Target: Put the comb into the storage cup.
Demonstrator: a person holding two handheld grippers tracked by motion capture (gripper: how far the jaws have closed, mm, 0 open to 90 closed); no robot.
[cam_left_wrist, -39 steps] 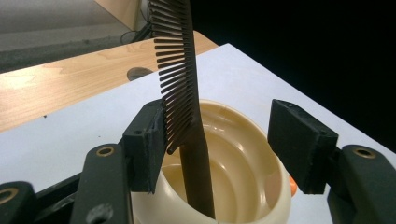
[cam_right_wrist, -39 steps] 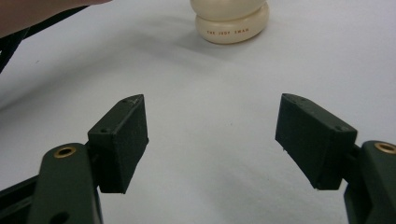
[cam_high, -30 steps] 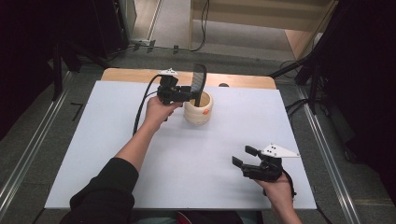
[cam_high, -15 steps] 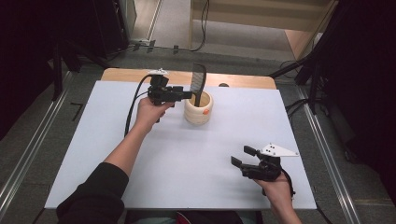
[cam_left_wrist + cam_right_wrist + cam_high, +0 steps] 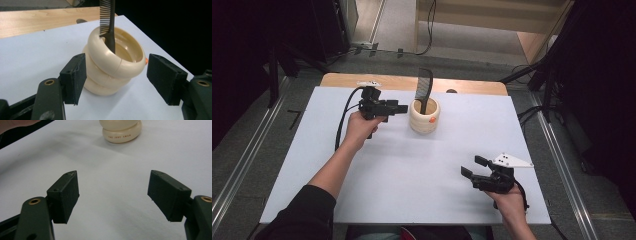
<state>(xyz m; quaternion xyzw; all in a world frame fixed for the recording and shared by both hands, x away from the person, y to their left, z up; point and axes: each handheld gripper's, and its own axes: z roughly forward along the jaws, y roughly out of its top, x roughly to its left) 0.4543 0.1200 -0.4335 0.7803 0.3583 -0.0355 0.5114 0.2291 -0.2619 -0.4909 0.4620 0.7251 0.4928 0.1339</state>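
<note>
Since a second ago, we see the left gripper [image 5: 401,107] has drawn back from the cream ribbed cup [image 5: 424,115], so a strip of white table [image 5: 412,170] now shows between its tips and the cup wall, where earlier it reached over the rim. Its jaws stand released, wide apart, with nothing between them; in the left gripper view [image 5: 116,77] the cup [image 5: 113,67] sits just ahead of the two black pads, framed by them but apart from both. A black comb [image 5: 424,89] stands upright in the cup, leaning against the rim on the side nearer this gripper, teeth [image 5: 105,15] turned toward the left pad. We spot a small orange spot [image 5: 431,120] on the cup's wall. The right gripper [image 5: 473,168] has kept its place, well apart from the cup, low over the table near the person's edge, jaws spread and empty. Far ahead of its pads in the right gripper view [image 5: 113,195] we see the cup's base [image 5: 121,131], bearing small lettering too fine to read.
</note>
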